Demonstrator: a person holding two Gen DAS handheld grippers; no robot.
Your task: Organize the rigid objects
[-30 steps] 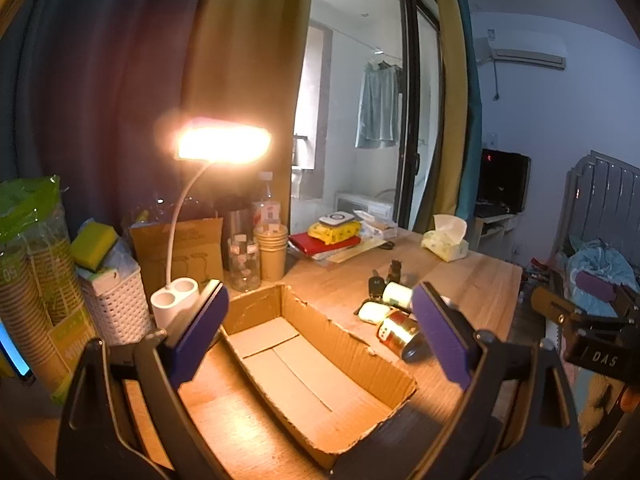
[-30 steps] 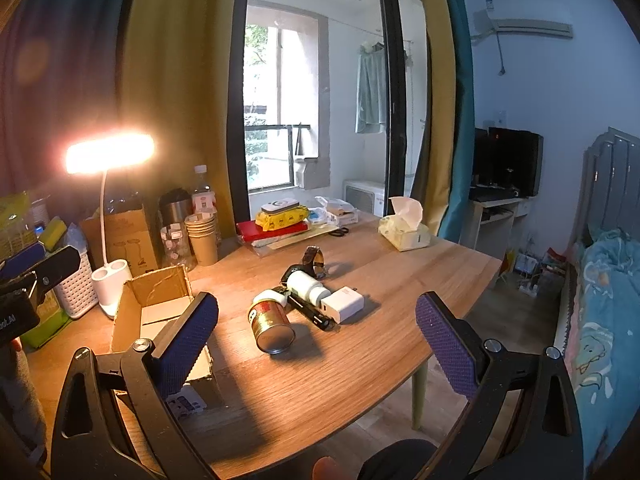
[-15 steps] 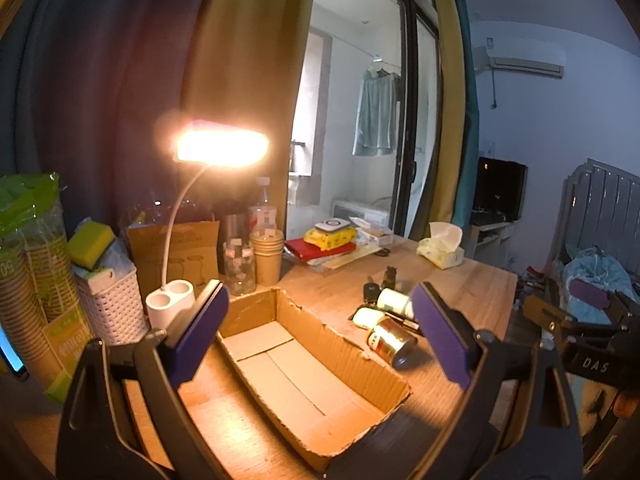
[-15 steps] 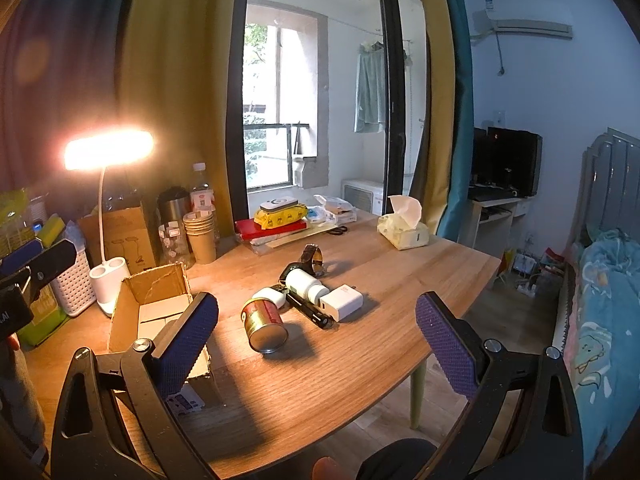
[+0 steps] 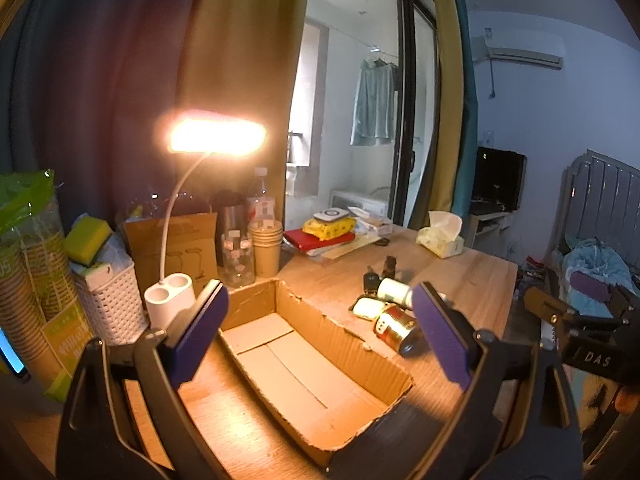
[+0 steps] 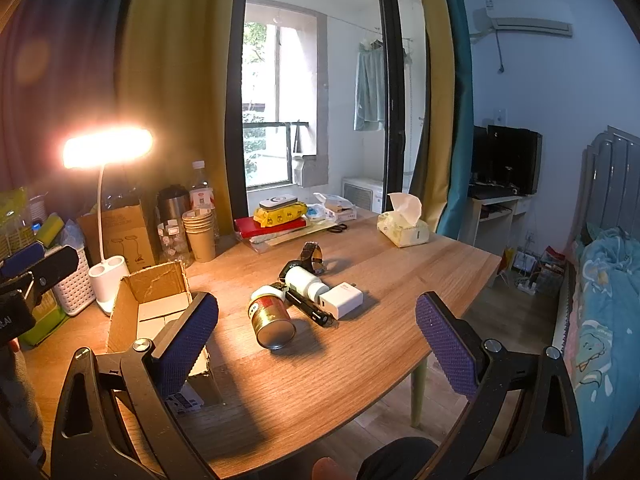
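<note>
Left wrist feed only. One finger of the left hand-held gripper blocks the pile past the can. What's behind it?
Observer: A white charger plug, lying right beside the cap end of the white bottle.
Operator: Anything else in there?
Observer: A slim black flashlight-like stick lies between the can and the charger plug.
Operator: State of the right hand-held gripper?
Observer: The right hand-held gripper is open and holds nothing. It is pointed at the pile but short of the can.
</note>
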